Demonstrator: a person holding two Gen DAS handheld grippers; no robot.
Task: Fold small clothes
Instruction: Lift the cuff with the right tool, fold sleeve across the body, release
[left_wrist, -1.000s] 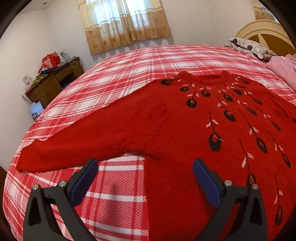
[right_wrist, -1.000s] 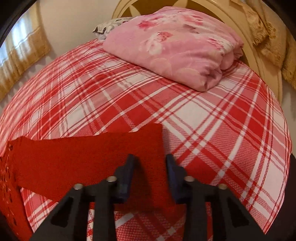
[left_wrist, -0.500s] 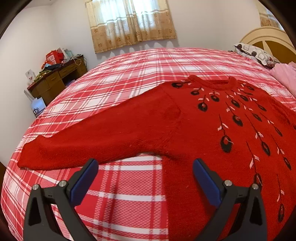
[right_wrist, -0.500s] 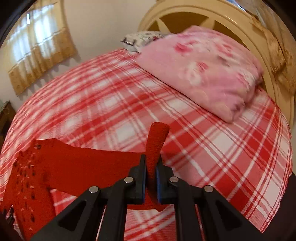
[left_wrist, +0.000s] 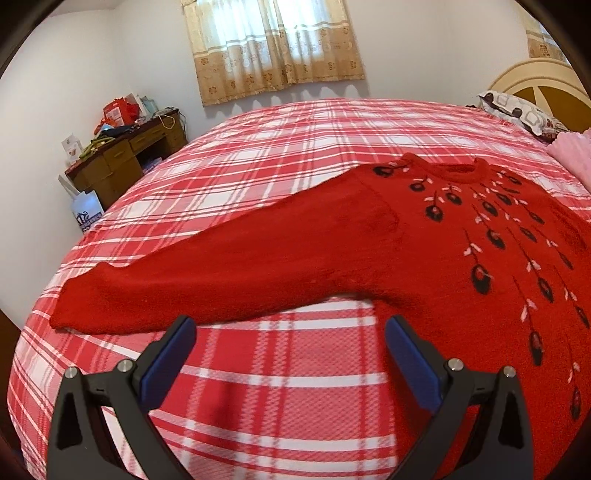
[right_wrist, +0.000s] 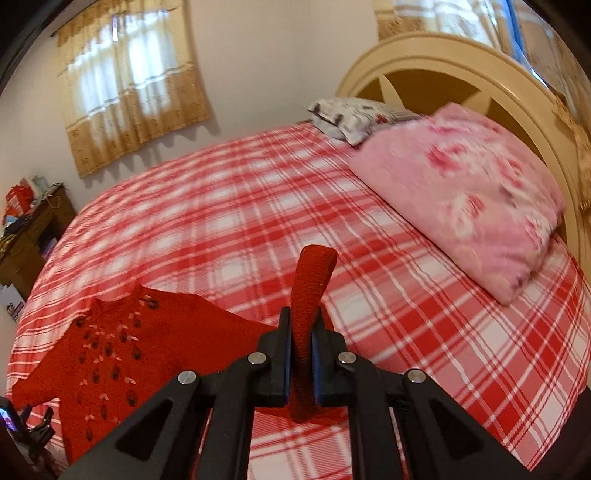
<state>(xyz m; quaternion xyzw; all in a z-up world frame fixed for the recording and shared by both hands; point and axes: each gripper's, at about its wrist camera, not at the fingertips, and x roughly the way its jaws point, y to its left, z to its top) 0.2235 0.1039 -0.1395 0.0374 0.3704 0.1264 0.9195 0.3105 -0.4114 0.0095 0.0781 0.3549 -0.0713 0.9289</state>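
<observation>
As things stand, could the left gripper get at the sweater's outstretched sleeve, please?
Probably yes. The left gripper is open and empty, and the sleeve lies flat on the plaid bedspread just beyond its fingers, with only bare cover between them. Nothing appears to block the approach.

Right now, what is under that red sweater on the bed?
The red sweater lies on a red and white checked bedspread, which shows all around it. Whatever else lies beneath the knit is covered and cannot be seen.
</observation>
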